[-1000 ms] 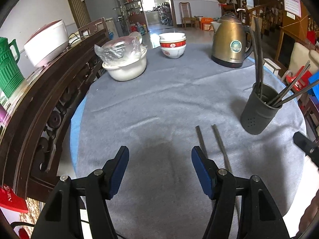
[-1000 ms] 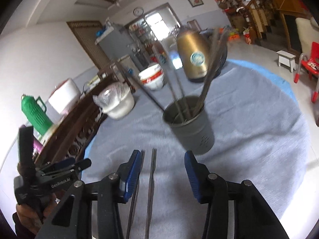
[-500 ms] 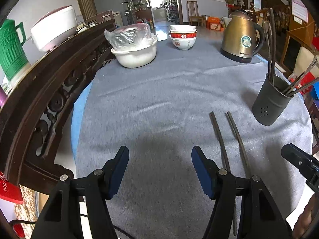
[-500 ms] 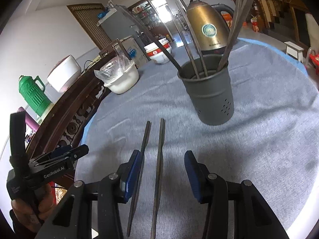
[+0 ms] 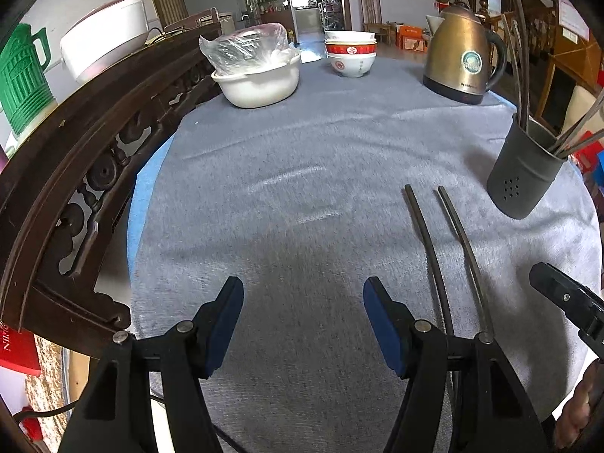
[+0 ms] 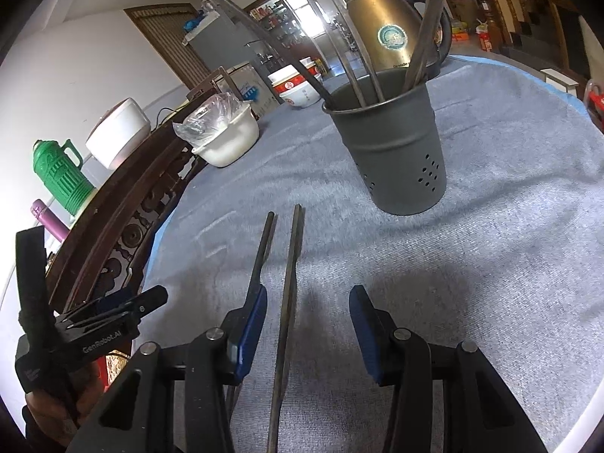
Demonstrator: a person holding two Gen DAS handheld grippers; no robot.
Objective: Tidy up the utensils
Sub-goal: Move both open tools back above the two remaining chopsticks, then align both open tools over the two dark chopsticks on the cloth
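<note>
Two dark chopsticks lie side by side on the grey tablecloth: the left one (image 6: 262, 249) (image 5: 426, 241) and the right one (image 6: 290, 264) (image 5: 460, 238). A dark grey perforated holder (image 6: 392, 151) (image 5: 524, 173) with several chopsticks stands just beyond them. My right gripper (image 6: 307, 330) is open, low over the near ends; the right chopstick lies between its fingers and the left one passes under its left finger. My left gripper (image 5: 302, 321) is open and empty, to the left of the chopsticks.
A brass kettle (image 5: 462, 62), stacked red-and-white bowls (image 5: 351, 56) and a plastic-covered white bowl (image 5: 258, 75) stand at the table's far side. A carved dark wood rail (image 5: 75, 158) runs along the left. A green thermos (image 6: 60, 177) sits behind it.
Both grippers have come lower and closer to the table. The right gripper has moved in over the chopsticks' near ends. Both stay open.
</note>
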